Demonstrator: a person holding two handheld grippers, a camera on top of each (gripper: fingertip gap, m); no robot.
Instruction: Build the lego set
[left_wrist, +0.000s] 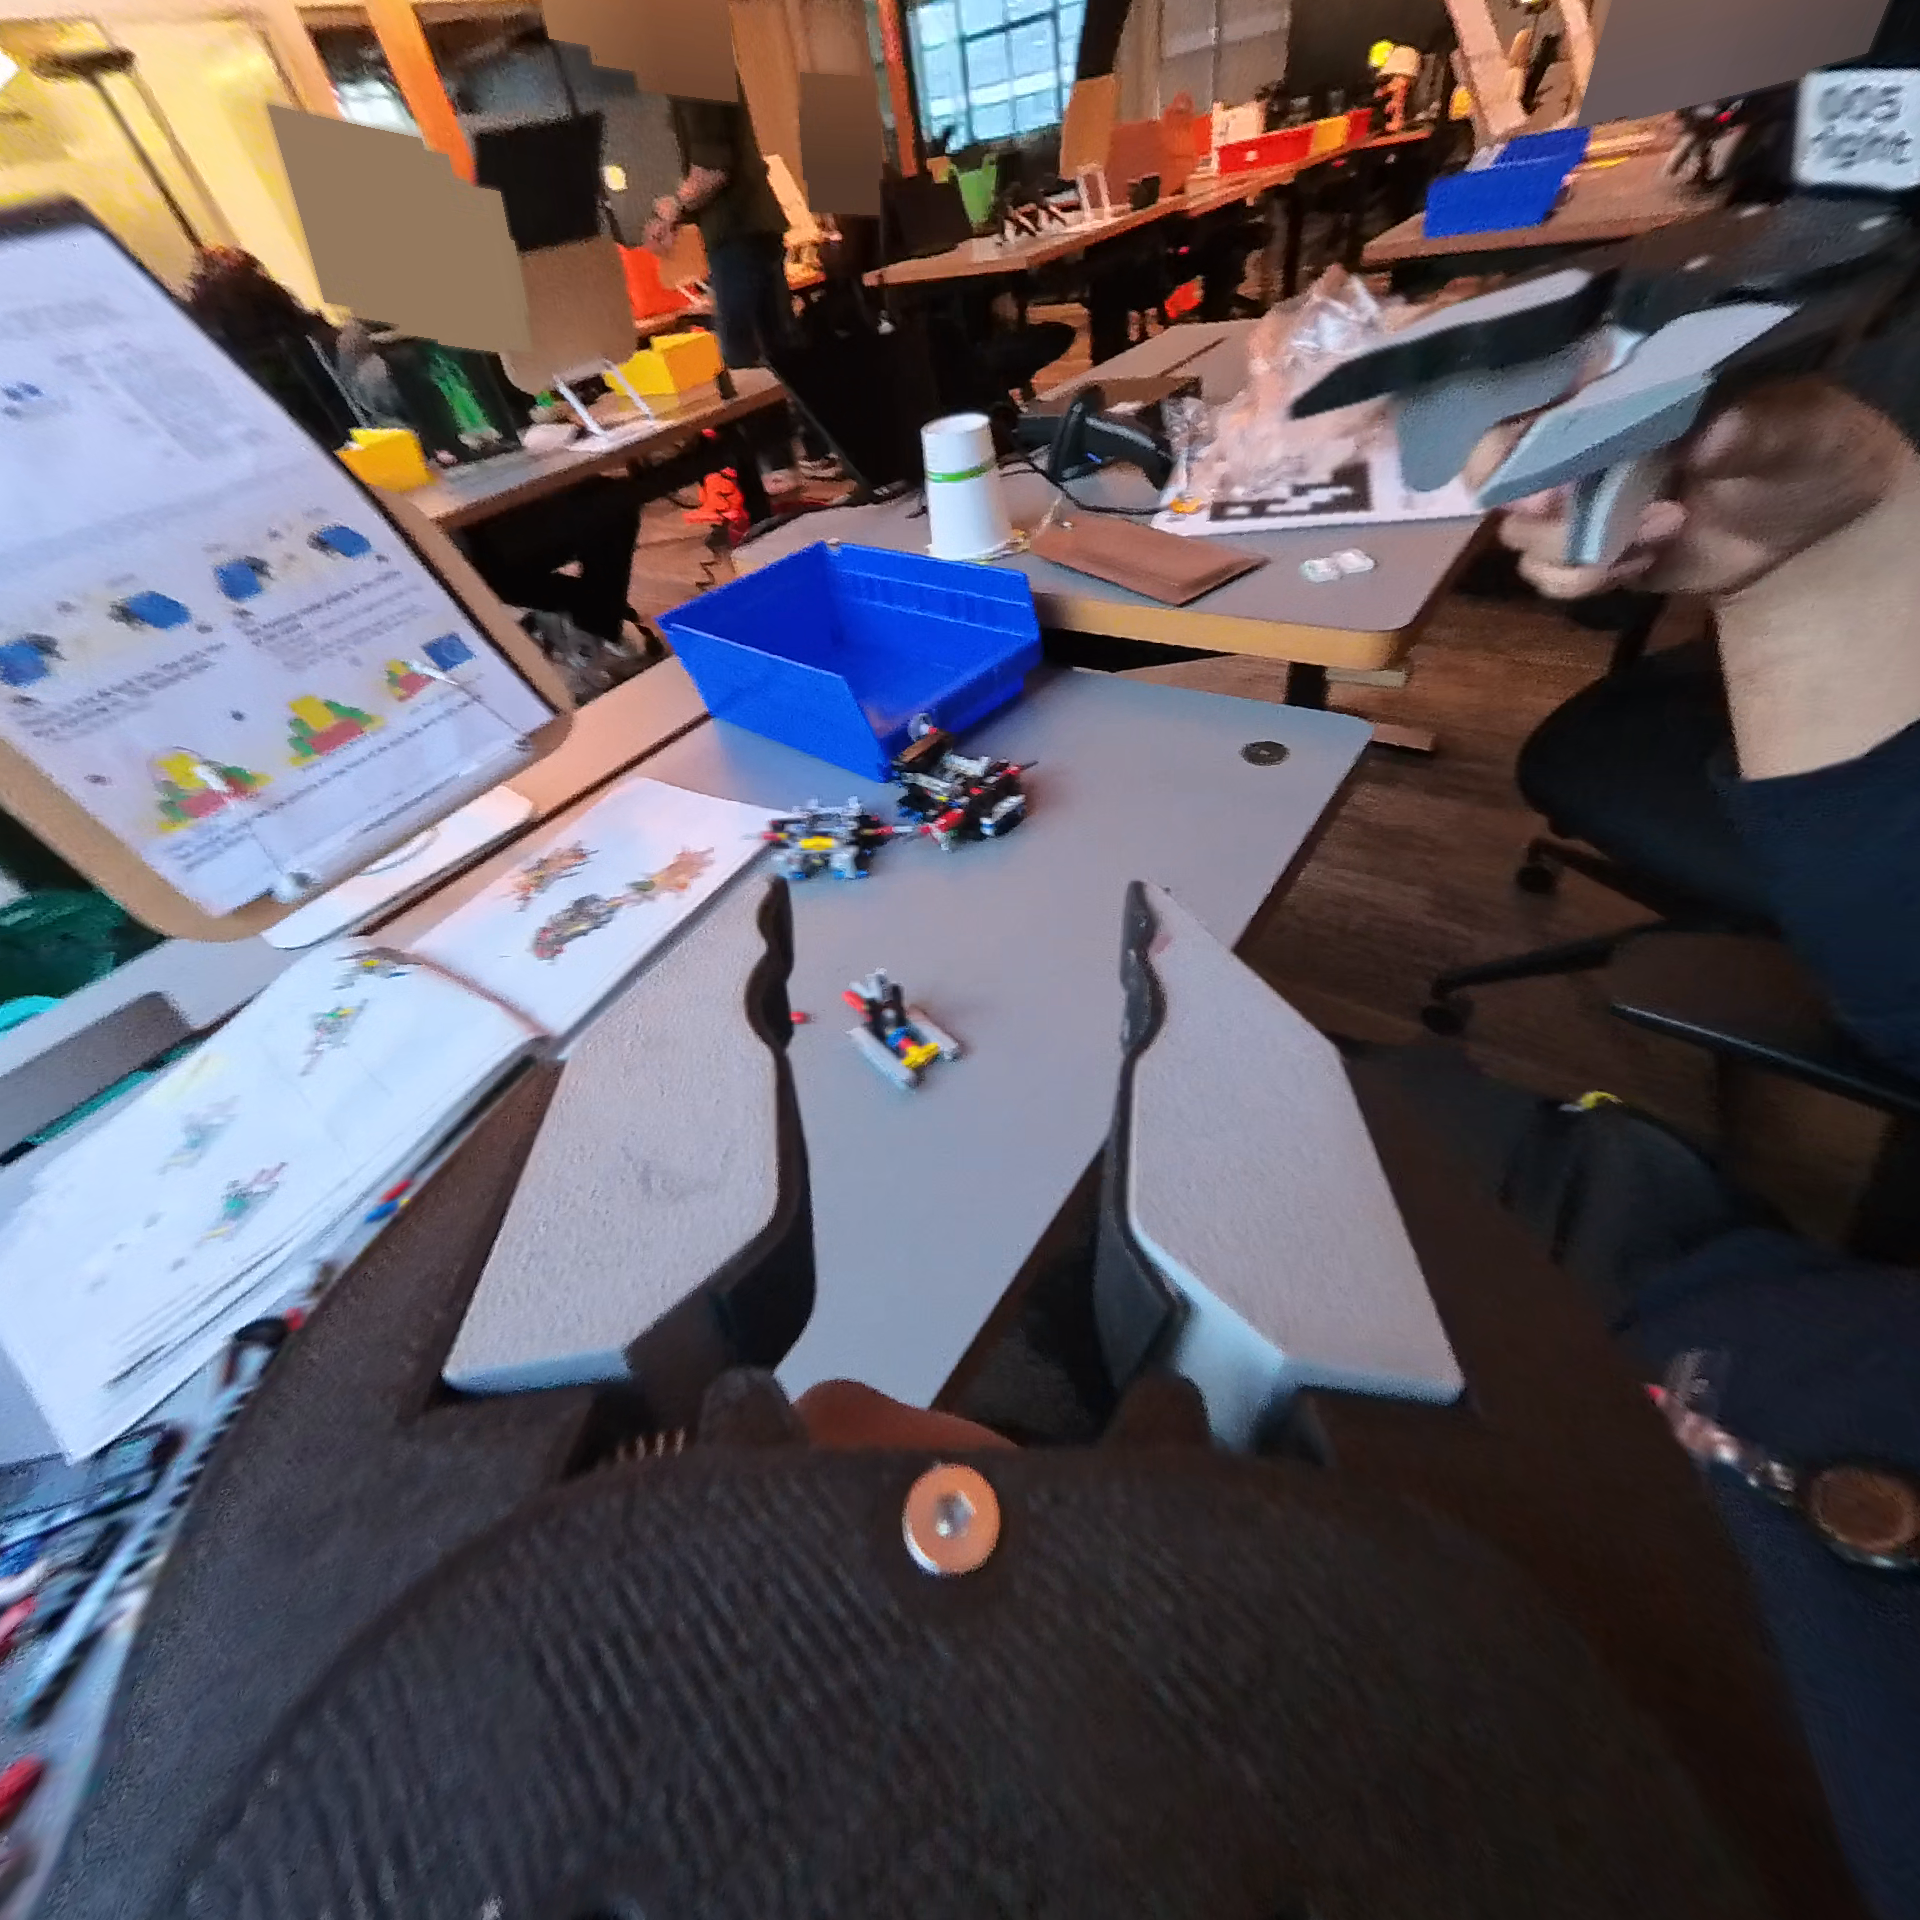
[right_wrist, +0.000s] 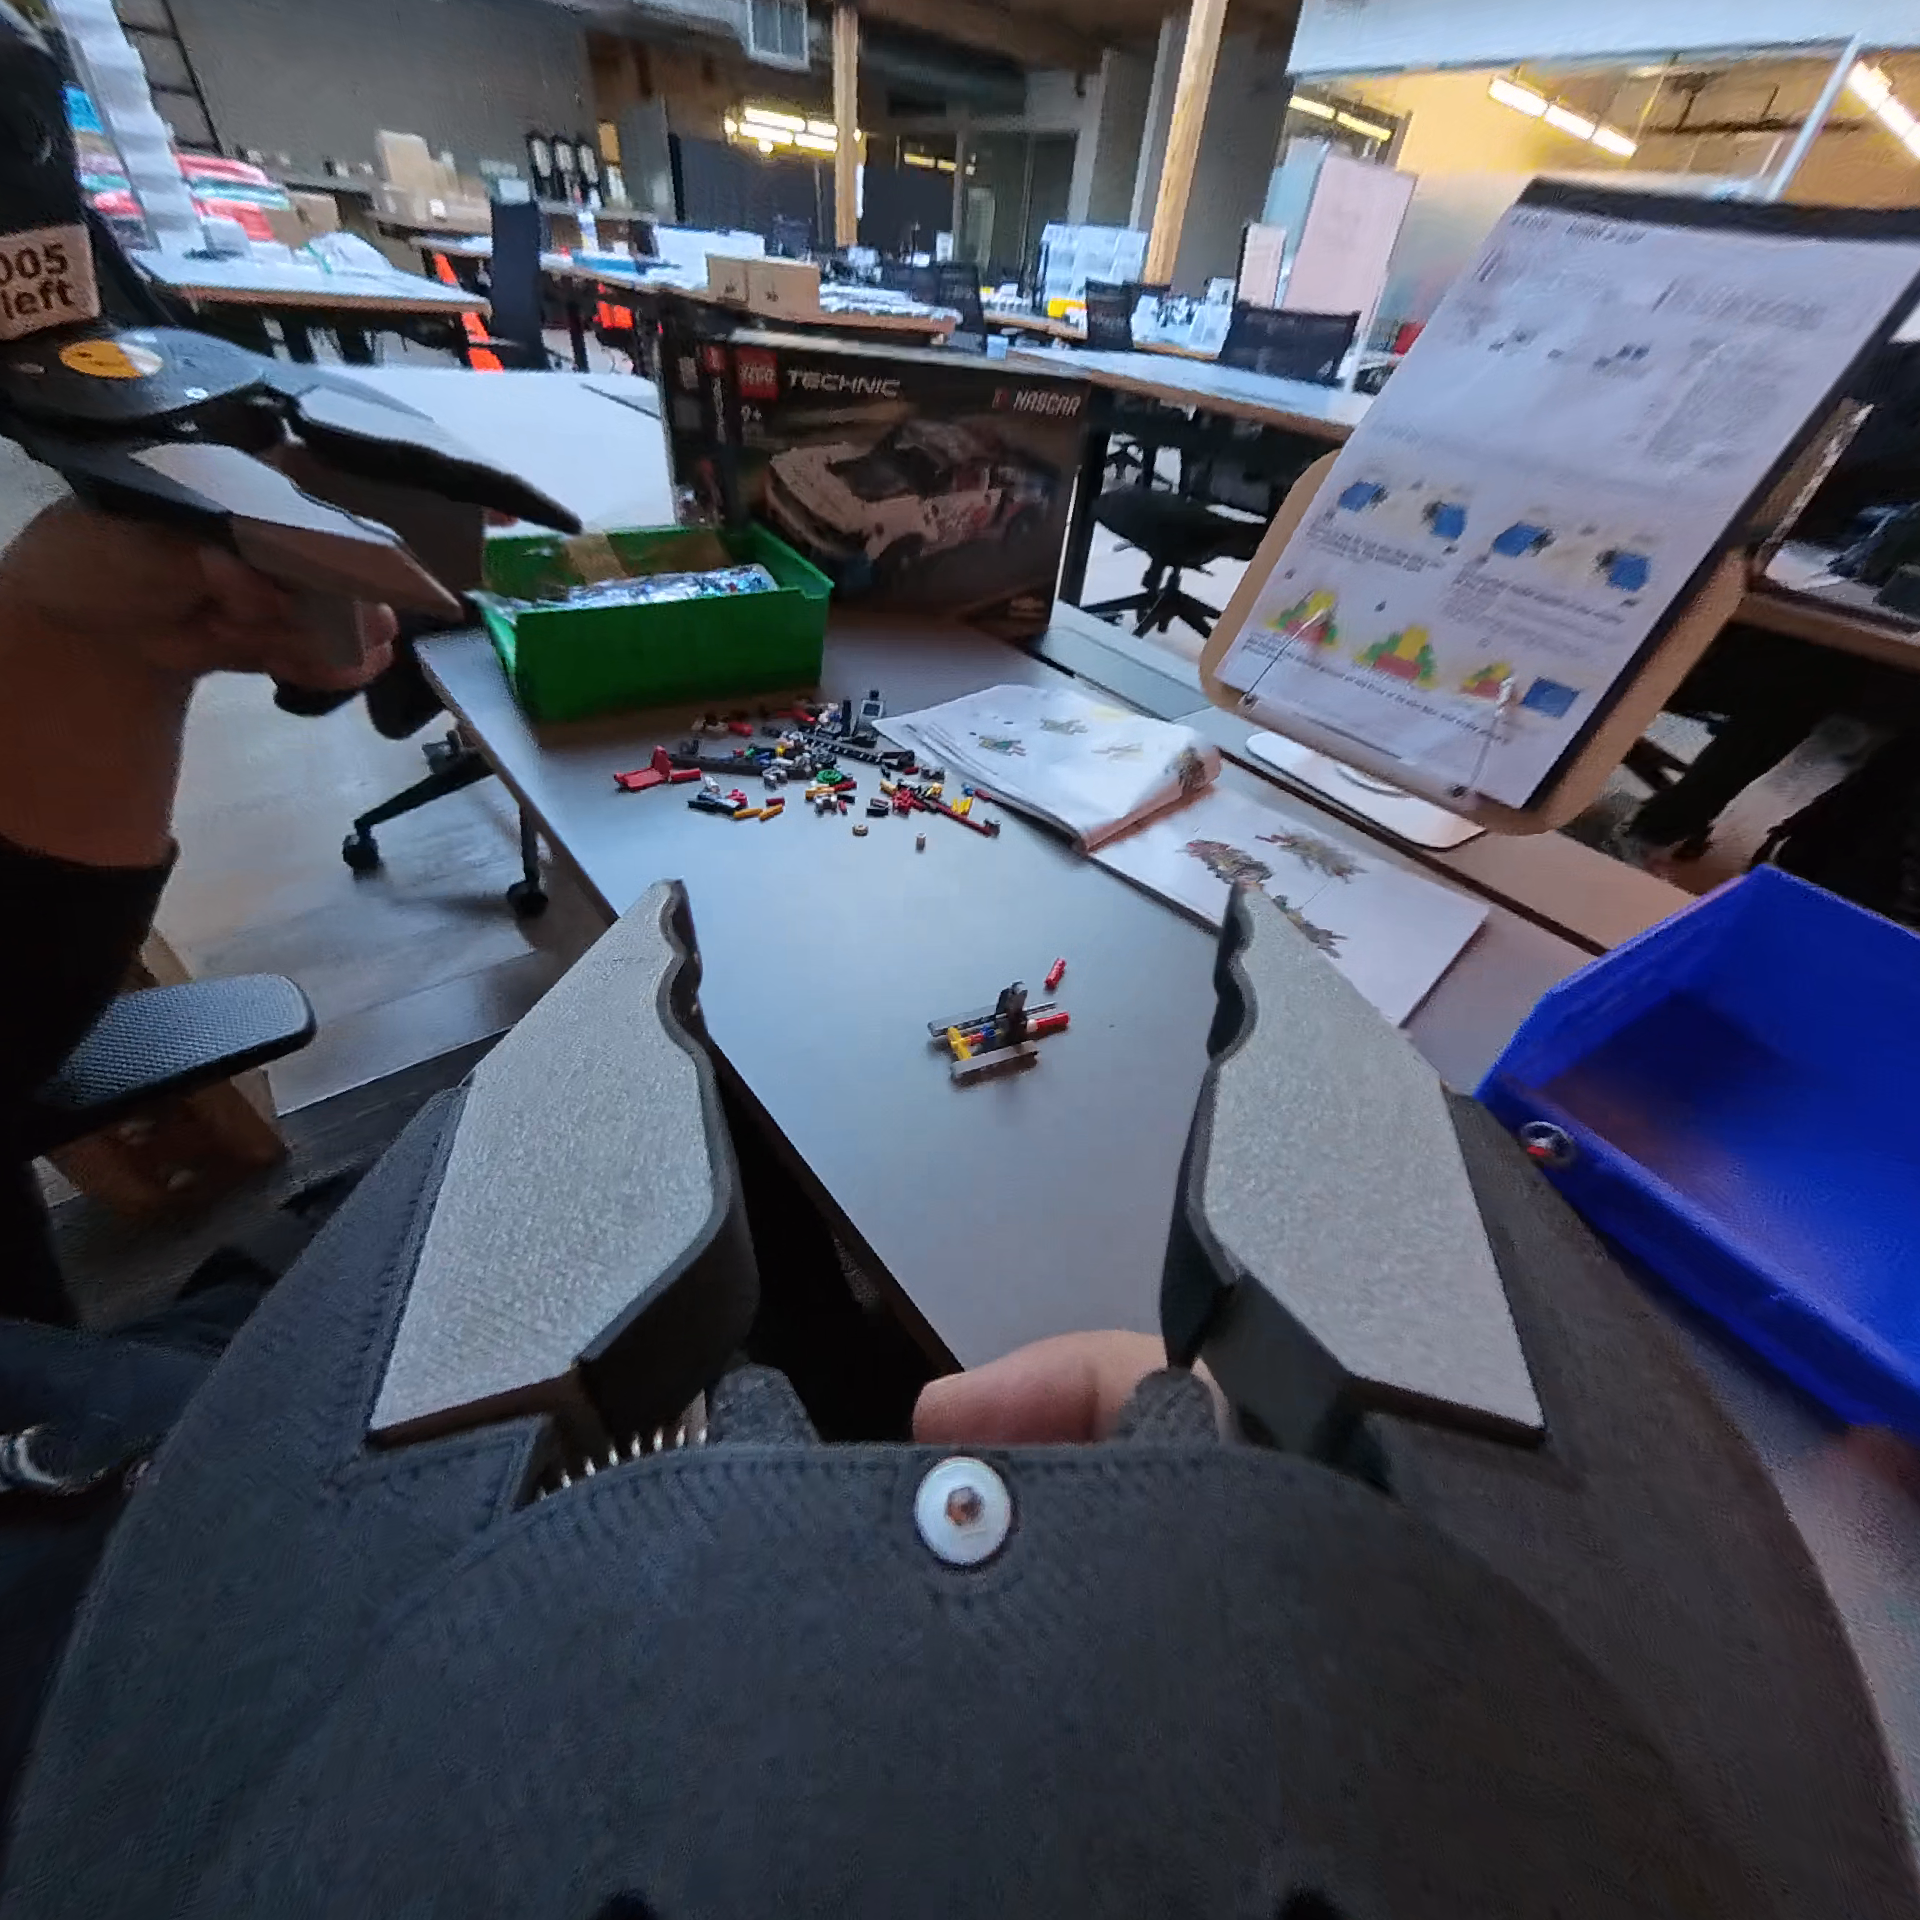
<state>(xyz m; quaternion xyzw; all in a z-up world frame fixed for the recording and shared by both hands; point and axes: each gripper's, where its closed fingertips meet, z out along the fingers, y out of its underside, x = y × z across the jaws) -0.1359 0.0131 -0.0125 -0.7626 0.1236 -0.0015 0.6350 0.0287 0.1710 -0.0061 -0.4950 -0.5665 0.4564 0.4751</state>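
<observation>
Nearest on the grey bench (right_wrist: 831, 1039), both the left gripper (left_wrist: 956, 935) and right gripper (right_wrist: 951, 935) are hovering released, gripping nothing, above a small brick assembly (right_wrist: 992, 1034). Its loose red pin (right_wrist: 1056, 971) is risking being knocked away. Beyond, the blue bin (left_wrist: 790, 675) is sitting empty; the green bin (right_wrist: 665, 649) is holding bagged parts.

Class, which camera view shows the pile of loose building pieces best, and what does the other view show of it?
The right wrist view: the pile of loose pieces lies spread on the table in front of the green bin, sharp enough to tell colours apart. The left wrist view catches only a blurred strip of them at its lower left edge.
</observation>
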